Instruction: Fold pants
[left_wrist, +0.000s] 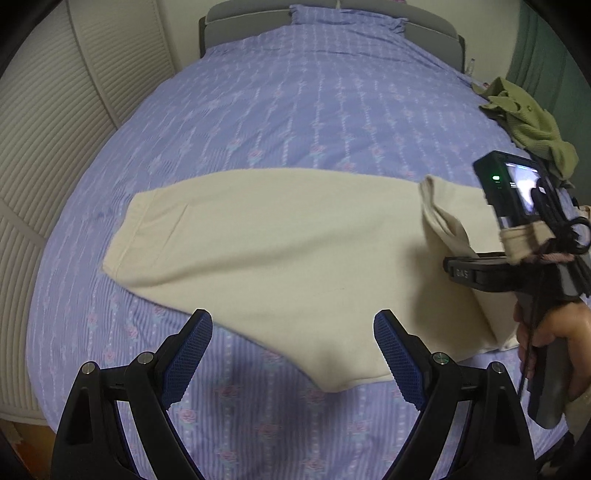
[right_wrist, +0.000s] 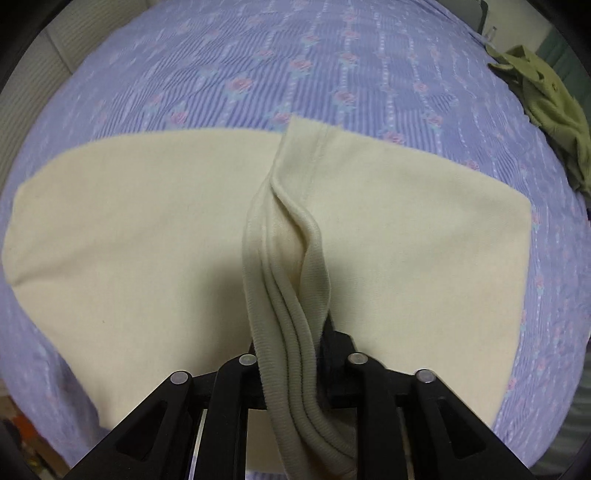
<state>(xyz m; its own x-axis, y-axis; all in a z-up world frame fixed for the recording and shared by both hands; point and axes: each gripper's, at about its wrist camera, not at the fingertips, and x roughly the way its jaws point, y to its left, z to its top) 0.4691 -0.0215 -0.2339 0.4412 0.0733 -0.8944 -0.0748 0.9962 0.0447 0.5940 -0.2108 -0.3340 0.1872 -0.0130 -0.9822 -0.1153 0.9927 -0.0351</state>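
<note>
The pants (left_wrist: 277, 236) lay flat across the middle of the bed (left_wrist: 295, 110), already doubled leg on leg. Their cuffs (right_wrist: 291, 295) were lifted off the far right end and carried up into my right tool (right_wrist: 291, 332). The left tool (left_wrist: 293, 321) hung spread wide and empty over the near edge of the pants, touching nothing.

The right tool's fingers stood close on either side of the cuff band, but the band itself hid the pads. I could not tell whether they were pressing it or only flanking it. That was my main worry. The band was a thick stack of ribbed layers, twisted and draped back over the tool's body. If the grip was loose, I judged the layers could slide out one at a time, and the fold would land skewed, with the cuffs fanned apart. If I let go, the draped tail might instead snag on the tool and drag the fold askew.

The cloth looked like a soft, matte cream knit, limp enough to buckle rather than hold a crease. The striped, puckered bedspread under it looked grippy, so pulling the cuffs across could bunch the lower layer. With the left tool not pinning anything, the whole piece might creep along with the pull.

A crumpled green cloth (left_wrist: 532, 122) sat well apart at the bed's right edge, out of the way.
</note>
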